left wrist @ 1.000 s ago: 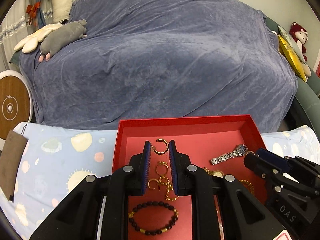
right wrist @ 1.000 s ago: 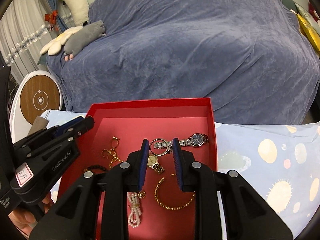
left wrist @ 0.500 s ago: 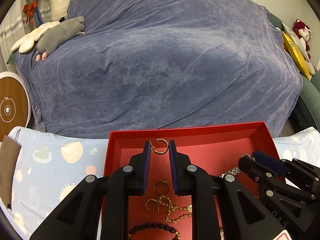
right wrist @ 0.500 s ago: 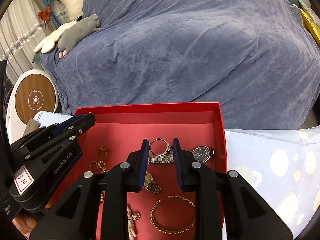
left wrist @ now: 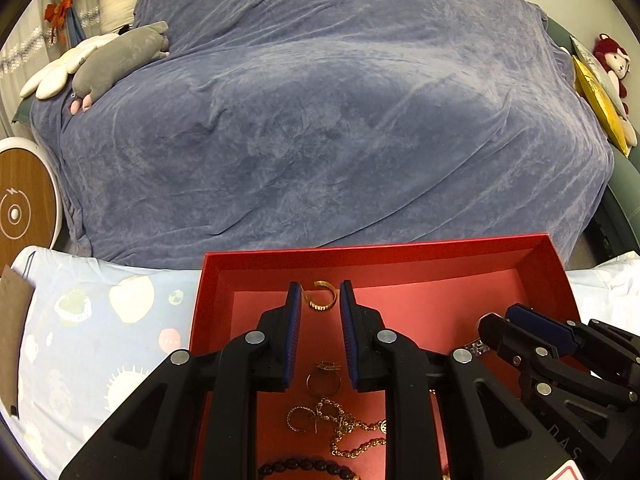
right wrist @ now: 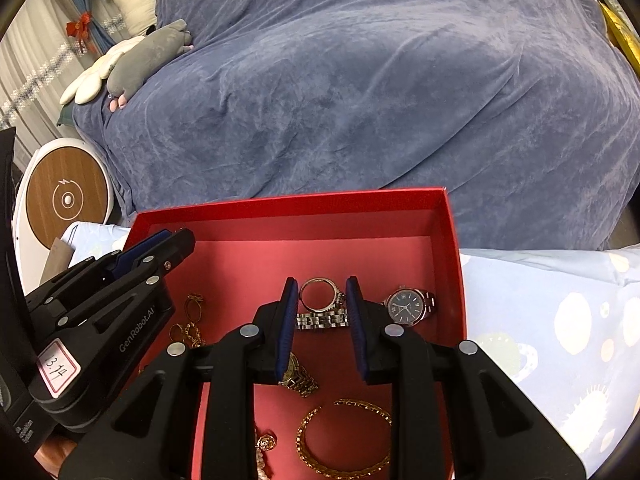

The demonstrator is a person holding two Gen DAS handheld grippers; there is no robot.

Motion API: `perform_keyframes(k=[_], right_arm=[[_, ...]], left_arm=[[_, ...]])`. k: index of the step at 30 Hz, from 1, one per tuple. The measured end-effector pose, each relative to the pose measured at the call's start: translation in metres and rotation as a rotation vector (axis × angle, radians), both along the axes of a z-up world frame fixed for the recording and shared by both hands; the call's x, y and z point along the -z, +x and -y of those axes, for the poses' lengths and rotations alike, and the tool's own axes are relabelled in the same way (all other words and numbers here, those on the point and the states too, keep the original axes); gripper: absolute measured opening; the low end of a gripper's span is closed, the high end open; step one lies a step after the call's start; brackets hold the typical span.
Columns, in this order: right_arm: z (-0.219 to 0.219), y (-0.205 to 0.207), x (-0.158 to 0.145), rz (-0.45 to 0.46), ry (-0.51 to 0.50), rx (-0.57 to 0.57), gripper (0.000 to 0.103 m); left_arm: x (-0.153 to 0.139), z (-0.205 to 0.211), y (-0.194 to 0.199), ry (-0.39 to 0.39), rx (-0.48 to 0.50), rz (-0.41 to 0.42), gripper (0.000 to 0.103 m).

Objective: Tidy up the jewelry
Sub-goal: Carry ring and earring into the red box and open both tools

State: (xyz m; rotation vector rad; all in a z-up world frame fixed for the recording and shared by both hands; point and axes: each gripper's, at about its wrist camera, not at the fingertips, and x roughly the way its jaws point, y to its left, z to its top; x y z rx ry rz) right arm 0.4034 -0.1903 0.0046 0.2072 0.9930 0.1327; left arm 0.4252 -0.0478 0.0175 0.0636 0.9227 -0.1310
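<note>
Both tools have dropped toward the red cardboard tray since the earlier frame; left jaws have just opened a little. Left tool: narrow gap, gripping nothing; small gold open-hoop earring lies between its tips on the tray floor, pads clear. Right tool: narrow gap, silver ring-shaped watch bezel and steel link band between tips, contact unclear. Blue-dial watch just beside its right fingertip.
</note>
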Motion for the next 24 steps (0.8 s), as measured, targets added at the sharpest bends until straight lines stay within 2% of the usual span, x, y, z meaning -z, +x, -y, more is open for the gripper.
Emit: perform_keyframes(k=[5, 11, 24], right_arm=[[0.0, -0.004, 0.002, 0.012, 0.007, 0.002, 0.025], [-0.009, -0.02, 0.002, 0.042, -0.041, -0.005, 0.026], [-0.007, -0.067, 0.002, 0.053, 0.018, 0.014, 0.027]], left_arm=[[0.003, -0.006, 0.001, -0.028, -0.017, -0.011, 0.023], [0.007, -0.012, -0.008, -0.052, -0.007, -0.036, 0.023], [0.015, -0.021, -0.05, -0.074, 0.033, -0.044, 0.023]])
